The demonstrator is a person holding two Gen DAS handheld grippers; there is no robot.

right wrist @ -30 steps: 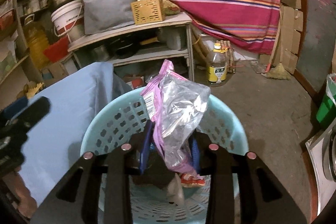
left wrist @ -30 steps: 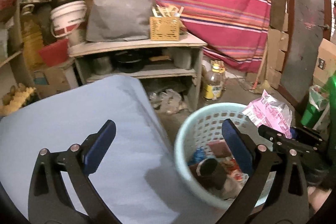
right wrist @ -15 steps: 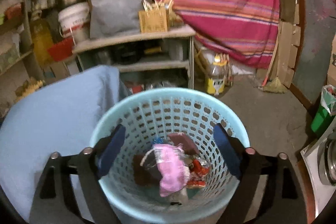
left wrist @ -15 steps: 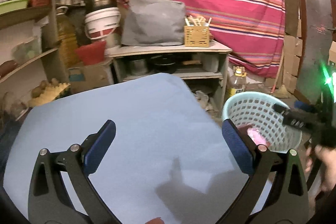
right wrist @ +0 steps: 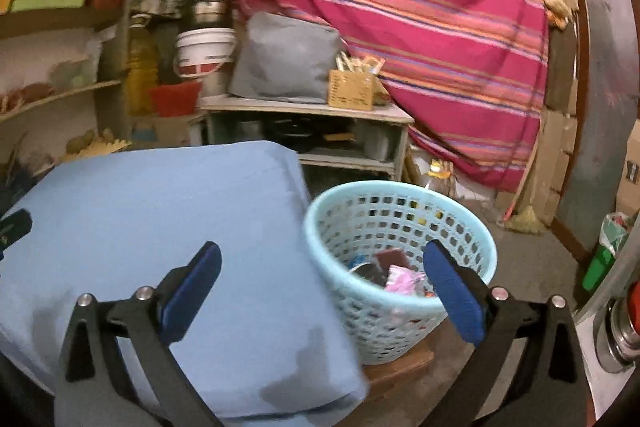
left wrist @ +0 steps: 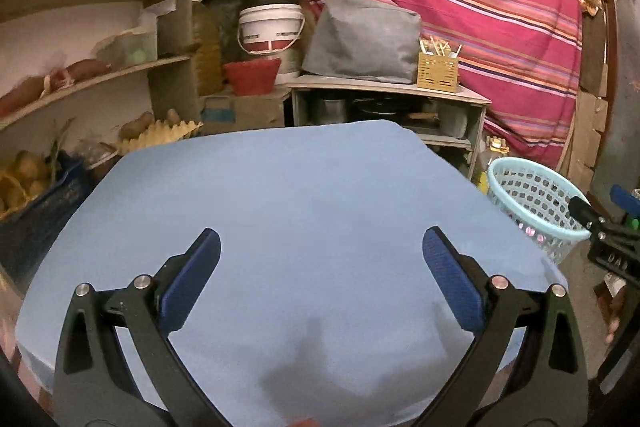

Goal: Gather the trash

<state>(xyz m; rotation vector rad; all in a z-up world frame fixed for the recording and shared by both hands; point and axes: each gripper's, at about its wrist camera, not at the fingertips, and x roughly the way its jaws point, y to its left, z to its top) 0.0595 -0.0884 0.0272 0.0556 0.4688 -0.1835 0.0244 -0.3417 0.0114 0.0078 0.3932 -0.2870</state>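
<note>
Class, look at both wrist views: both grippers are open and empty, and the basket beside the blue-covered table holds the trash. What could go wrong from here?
1. The light blue basket seems to sit on a small brown block close to the blue-covered table; a knock from the right gripper might tip it and spill the pink wrapper.
2. The left gripper shows a bare cloth, but its near edge is hidden, so trash could be missed.

Left claw (left wrist: 320,255) gapes empty above the blue cloth (left wrist: 288,195); basket (left wrist: 532,203) sits right
</note>
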